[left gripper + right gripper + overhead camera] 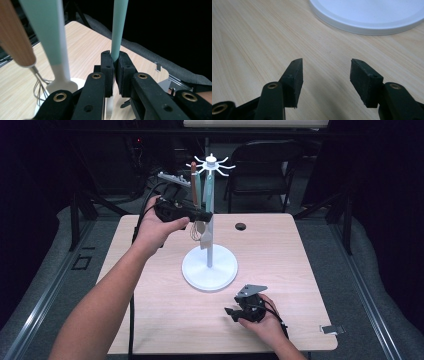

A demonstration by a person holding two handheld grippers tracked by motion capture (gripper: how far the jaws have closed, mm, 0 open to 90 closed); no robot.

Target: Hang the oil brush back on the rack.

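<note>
A white utensil stand (pixel 209 268) with hooks at its top stands mid-table. From it hang a wooden-handled whisk (pixel 194 184), a teal-and-white spatula (pixel 199 190) and a teal-handled utensil (pixel 207 187). My left gripper (pixel 205 215) is raised beside the pole and shut on that teal handle (pixel 117 30), with white bristles or tines showing below the jaws. In the left gripper view the spatula (pixel 53 37) and whisk (pixel 15 37) hang just left of the gripper (pixel 113 60). My right gripper (pixel 230 312) rests low over the table near the stand's base (pixel 367 15); this gripper (pixel 325 75) is open around nothing.
A small black round disc (pixel 240 226) sits on the wooden table (pixel 280 270) behind the stand. A metal clip (pixel 332 329) lies at the table's front right corner. A folding chair (pixel 265 165) stands beyond the far edge.
</note>
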